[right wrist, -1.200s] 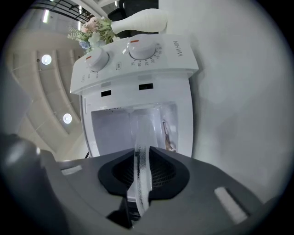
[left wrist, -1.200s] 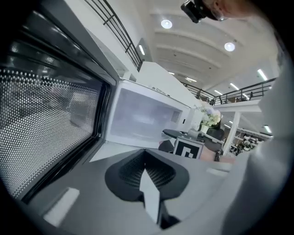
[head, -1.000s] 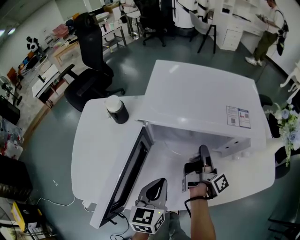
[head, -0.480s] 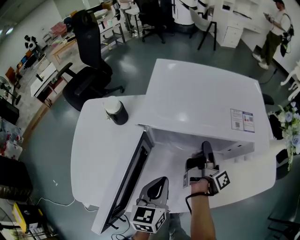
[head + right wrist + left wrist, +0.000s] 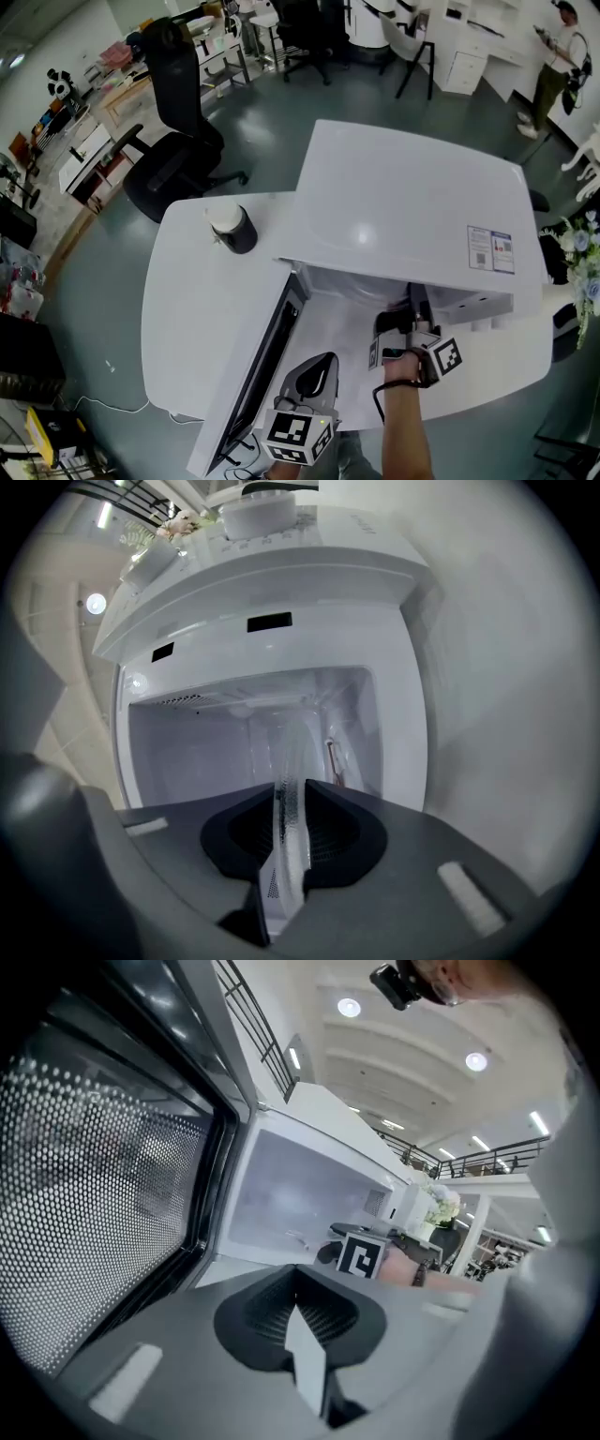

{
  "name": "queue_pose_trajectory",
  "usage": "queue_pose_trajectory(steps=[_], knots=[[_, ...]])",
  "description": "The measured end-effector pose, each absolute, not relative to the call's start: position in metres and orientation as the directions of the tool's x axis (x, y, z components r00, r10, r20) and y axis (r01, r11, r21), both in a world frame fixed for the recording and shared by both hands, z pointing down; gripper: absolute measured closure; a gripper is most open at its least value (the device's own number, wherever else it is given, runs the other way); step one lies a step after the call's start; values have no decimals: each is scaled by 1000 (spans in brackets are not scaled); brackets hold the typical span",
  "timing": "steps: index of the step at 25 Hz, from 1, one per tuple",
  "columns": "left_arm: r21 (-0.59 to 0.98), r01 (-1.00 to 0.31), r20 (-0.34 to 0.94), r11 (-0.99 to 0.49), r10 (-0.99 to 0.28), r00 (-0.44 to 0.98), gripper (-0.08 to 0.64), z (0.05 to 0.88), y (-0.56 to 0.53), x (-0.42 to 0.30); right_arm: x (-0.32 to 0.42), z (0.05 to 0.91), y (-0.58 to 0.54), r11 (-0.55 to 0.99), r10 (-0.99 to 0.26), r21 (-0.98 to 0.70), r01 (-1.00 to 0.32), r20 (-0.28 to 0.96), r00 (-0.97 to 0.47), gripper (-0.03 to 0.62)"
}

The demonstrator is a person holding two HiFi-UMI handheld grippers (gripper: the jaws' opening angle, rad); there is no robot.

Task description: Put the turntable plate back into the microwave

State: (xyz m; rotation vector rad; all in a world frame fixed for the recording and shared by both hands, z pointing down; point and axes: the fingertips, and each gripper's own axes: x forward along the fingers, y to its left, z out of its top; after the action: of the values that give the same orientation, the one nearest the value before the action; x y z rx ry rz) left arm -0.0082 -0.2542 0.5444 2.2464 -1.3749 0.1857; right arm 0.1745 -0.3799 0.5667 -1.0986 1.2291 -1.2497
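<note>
Grey-black jaws on the left gripper (image 5: 300,1309) were pressed fully together with nothing in them. It sat closest to the person, hanging off the front edge of the white table (image 5: 187,300), just beside the swung-open microwave door (image 5: 262,375).

A bit further in, the right gripper (image 5: 289,819) was clamped on the rim of the glass turntable plate (image 5: 286,775), jaws only a sliver apart with the glass pinched between the pads. From that gripper's camera the plate showed edge-on, a thin clear strip running straight away from the jaws into the oven cavity. That view was rolled on its side (control knobs up top), so the plate was really lying flat, not standing up. It was sitting in the mouth of the white microwave (image 5: 403,197), far edge already inside. Couldn't tell if it touched the cavity floor.

From the head view the right gripper poked in under the front lip of the microwave top, pointing level.

Past that, a black canister with a white lid (image 5: 234,223) stood on the table left of the microwave. A black office chair (image 5: 178,141) was on the floor beyond, and a person (image 5: 553,75) was way off at the back right.
</note>
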Motion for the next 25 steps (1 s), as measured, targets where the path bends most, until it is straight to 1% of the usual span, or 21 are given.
queue_pose_trajectory(steps=[9, 19, 22, 25], knots=[[347, -861, 371, -371, -789, 490, 560, 548, -259, -10, 177, 574, -391, 16, -999, -997, 79, -18, -31, 537], [358, -851, 372, -384, -778, 507, 560, 547, -263, -8, 179, 568, -401, 1, -1000, -999, 55, -1, 1, 537], [359, -848, 372, -390, -774, 513, 560, 546, -262, -6, 180, 568, -403, -18, -1000, -1000, 8, 18, 1, 537], [359, -848, 375, -390, -771, 514, 560, 546, -262, -6, 178, 565, -404, -52, -999, -996, -78, 52, -4, 540]])
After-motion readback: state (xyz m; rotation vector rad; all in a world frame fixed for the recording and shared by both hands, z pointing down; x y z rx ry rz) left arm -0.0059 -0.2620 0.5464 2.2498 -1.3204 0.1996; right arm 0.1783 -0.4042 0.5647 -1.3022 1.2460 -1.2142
